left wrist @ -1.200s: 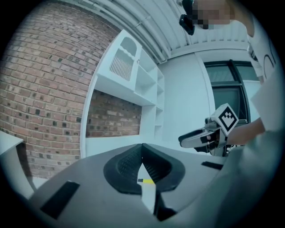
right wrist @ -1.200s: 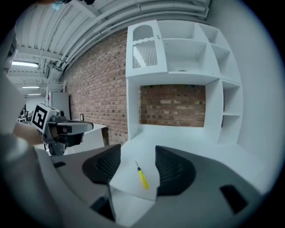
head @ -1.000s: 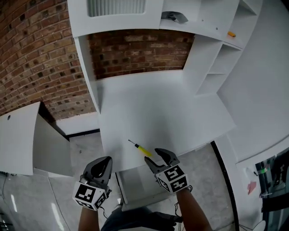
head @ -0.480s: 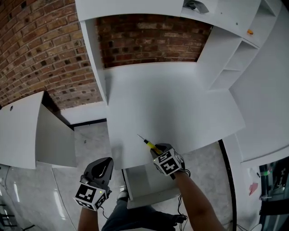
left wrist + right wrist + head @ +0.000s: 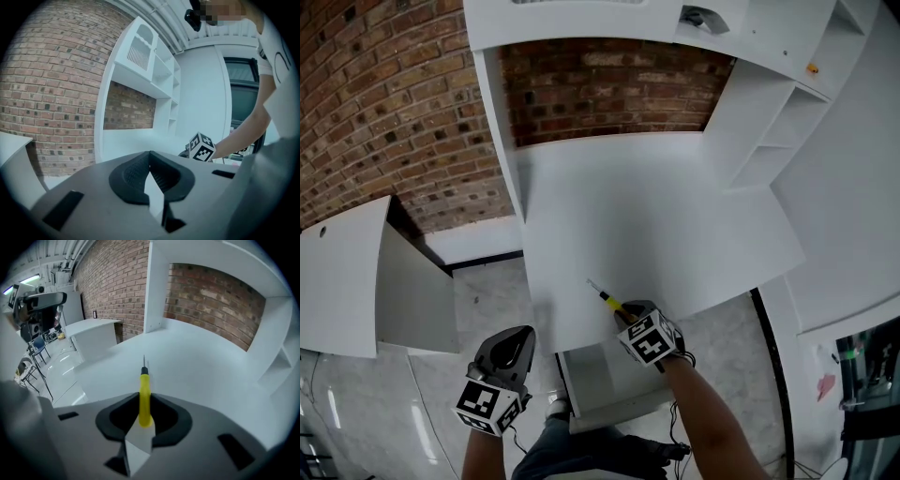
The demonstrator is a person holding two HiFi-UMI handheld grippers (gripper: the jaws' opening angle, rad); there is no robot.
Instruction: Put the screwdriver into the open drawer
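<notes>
R gripper point(image 5: 624, 315) dropped onto screwdriver point(image 5: 607, 299), jaws closing round it

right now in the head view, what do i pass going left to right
white side cabinet → left gripper → screwdriver, between the closing jaws of the right gripper → white shelf unit

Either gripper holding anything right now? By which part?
Right gripper is closing on the screwdriver, pads on its yellow handle, shaft pointing out ahead. Left gripper is shut and empty.
</notes>
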